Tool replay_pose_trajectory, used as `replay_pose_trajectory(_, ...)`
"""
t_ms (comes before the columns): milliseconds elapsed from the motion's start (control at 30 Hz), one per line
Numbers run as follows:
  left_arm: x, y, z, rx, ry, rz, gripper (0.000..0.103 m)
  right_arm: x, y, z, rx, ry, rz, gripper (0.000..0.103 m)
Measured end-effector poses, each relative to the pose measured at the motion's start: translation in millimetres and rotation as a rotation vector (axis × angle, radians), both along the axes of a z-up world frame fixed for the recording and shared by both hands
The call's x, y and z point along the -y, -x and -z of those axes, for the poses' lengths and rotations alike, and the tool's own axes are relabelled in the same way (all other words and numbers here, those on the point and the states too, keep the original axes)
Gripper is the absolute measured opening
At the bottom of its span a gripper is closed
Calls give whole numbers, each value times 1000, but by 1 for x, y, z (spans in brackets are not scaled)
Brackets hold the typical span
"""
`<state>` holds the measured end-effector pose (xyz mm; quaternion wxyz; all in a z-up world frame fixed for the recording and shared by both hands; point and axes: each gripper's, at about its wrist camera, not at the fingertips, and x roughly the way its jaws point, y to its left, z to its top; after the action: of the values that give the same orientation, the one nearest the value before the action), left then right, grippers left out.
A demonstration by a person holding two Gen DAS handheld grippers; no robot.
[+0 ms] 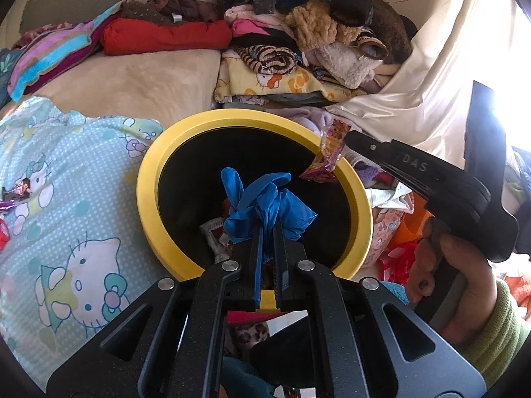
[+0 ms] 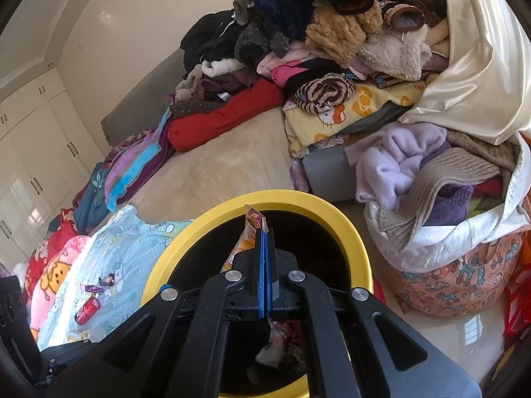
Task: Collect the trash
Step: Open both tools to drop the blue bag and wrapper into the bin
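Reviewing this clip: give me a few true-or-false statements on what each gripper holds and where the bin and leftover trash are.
1. The left gripper is shut on a blue glove. True.
2. The right gripper is open and empty. False: it is shut on a colourful wrapper.
3. Both items are held over the yellow-rimmed bin. True.
4. The bin is empty. False: wrappers lie inside it.
5. A red wrapper lies on the Hello Kitty blanket. True.
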<state>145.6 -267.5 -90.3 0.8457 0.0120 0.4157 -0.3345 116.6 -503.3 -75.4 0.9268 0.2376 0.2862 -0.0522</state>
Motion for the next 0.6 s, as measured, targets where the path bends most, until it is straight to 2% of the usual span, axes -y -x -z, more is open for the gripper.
replay_pose_trajectory(100,1,-3,3,-4,2,-5,6,3,-1,3,-10,-16,4,2)
replay_pose_trajectory(133,1,-4,3,-4,1,-10,19,4,-1,4,-12,-19,7,2)
replay_pose_trajectory(167,0,-5,4,-4,3,-17,36,5,-1,4,-14,-21,8,8)
replay_pose_trajectory(200,-2,-6,4,-5,9,-30,41,5,-1,5,-15,-21,11,21)
replay_pose_trajectory(267,-5,-5,3,1,15,-41,49,6,0,4,-6,-22,18,36)
replay_pose_trajectory(300,-7,-4,1,12,13,-49,52,5,1,4,-3,-22,18,37)
replay_pose_trajectory(367,-10,-2,-2,27,13,-63,68,3,0,3,-3,-14,15,38)
replay_pose_trajectory(400,-13,-1,-5,32,21,-71,71,2,1,2,-2,-12,11,42)
replay_pose_trajectory(467,-18,0,-9,41,32,-92,87,-1,1,1,0,-8,8,47)
replay_pose_trajectory(533,-24,2,-14,60,28,-125,92,-5,1,-2,9,0,-5,52)
replay_pose_trajectory(600,-30,2,-18,70,28,-145,92,-10,2,-6,27,12,-22,60)
